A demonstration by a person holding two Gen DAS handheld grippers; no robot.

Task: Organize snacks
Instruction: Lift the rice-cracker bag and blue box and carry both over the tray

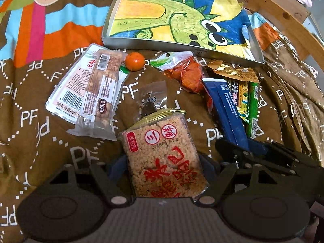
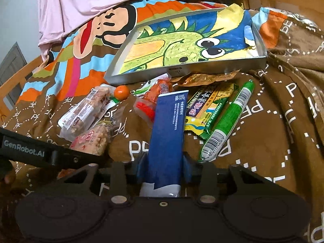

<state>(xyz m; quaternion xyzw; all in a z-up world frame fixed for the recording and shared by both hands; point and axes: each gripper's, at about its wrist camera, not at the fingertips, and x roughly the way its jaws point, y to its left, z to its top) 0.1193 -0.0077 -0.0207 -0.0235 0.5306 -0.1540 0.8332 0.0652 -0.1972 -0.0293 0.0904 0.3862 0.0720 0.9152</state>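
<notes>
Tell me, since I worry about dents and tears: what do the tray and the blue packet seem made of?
Tray: apparently thin metal, matte grey walls with a dull sheen; a paper-like dinosaur drawing lines it. Blue packet: probably flexible matte plastic film.

Silver tray: green dinosaur drawing on blue and yellow. Beside the tray: orange tangerine, navy packet, green sausage stick.
</notes>
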